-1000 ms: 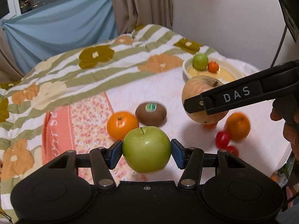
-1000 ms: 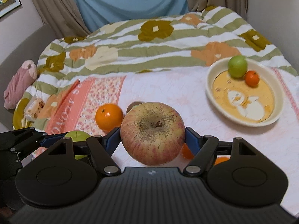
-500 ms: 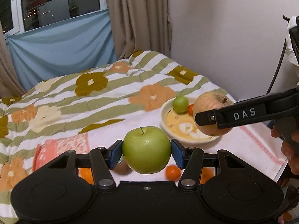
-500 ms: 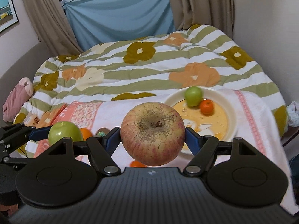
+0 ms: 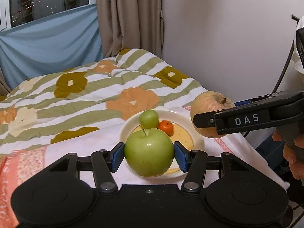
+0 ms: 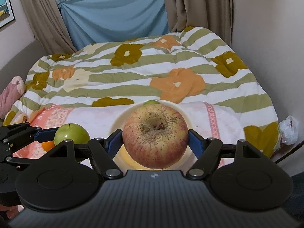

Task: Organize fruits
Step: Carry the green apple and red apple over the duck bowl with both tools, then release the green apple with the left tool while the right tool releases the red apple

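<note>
My left gripper (image 5: 149, 153) is shut on a green apple (image 5: 149, 153) and holds it in the air in front of a cream bowl (image 5: 127, 128). The bowl holds a small green fruit (image 5: 149, 118) and a small orange (image 5: 165, 127). My right gripper (image 6: 155, 135) is shut on a big reddish-yellow apple (image 6: 155, 135) above the same bowl (image 6: 118, 122); this apple (image 5: 210, 104) also shows at the right of the left wrist view. The green apple (image 6: 71, 134) shows at the left of the right wrist view.
The bowl stands on a white and pink cloth (image 5: 91, 142) over a striped floral bedspread (image 5: 79, 93). An orange (image 6: 47, 145) lies on the cloth behind the left gripper. A wall (image 5: 218, 38) is close on the right, curtains (image 5: 125, 17) behind.
Both grippers have lifted and moved toward the bowl with their apples. The loose fruits on the cloth have dropped out of the left wrist view.
</note>
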Action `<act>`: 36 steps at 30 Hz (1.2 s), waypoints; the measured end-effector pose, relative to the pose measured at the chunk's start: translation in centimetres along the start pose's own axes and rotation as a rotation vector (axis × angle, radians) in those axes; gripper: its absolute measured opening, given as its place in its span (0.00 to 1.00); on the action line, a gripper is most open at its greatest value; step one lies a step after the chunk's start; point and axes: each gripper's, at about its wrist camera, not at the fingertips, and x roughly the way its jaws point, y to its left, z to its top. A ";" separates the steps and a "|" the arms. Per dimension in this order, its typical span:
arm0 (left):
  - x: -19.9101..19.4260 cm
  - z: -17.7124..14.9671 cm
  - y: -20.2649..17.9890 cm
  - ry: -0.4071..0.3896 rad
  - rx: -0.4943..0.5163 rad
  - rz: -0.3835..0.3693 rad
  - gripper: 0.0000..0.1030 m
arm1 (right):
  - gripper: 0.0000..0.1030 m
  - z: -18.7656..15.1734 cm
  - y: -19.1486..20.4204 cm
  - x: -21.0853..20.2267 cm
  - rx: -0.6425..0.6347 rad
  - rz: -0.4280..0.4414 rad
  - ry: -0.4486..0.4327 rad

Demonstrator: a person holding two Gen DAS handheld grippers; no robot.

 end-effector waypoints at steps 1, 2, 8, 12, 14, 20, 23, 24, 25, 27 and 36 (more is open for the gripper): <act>0.6 0.1 -0.4 0.003 0.000 0.001 0.58 | 0.86 0.1 -0.7 0.4 -0.003 0.002 0.004; 1.4 0.3 -0.8 0.009 0.000 0.001 0.58 | 0.86 0.2 -1.4 0.8 -0.008 0.005 0.009; 5.5 0.5 -2.8 0.054 -0.003 -0.002 0.58 | 0.86 0.8 -4.3 3.4 -0.033 0.024 0.046; 7.9 0.2 -3.7 0.082 0.021 0.005 0.58 | 0.86 0.9 -5.2 5.0 -0.044 0.042 0.064; 9.0 0.0 -4.0 0.100 0.032 0.008 0.58 | 0.86 1.0 -5.5 5.9 -0.047 0.053 0.072; 11.3 -0.5 -4.2 0.144 0.047 0.021 0.58 | 0.86 0.9 -6.0 7.7 -0.038 0.075 0.085; 11.5 -0.8 -4.3 0.159 0.049 0.029 0.58 | 0.86 0.9 -6.1 8.1 -0.037 0.078 0.088; 11.6 -0.8 -4.3 0.165 0.050 0.034 0.58 | 0.86 0.9 -6.1 8.2 -0.035 0.079 0.089; 11.6 -0.9 -4.3 0.170 0.049 0.037 0.58 | 0.86 0.9 -6.1 8.2 -0.034 0.081 0.090; 11.6 -1.0 -4.2 0.176 0.043 0.040 0.58 | 0.86 0.9 -6.2 8.3 -0.033 0.084 0.092; 8.9 -0.7 -4.2 0.120 0.054 0.034 1.00 | 0.86 1.0 -5.8 8.3 -0.035 0.079 0.099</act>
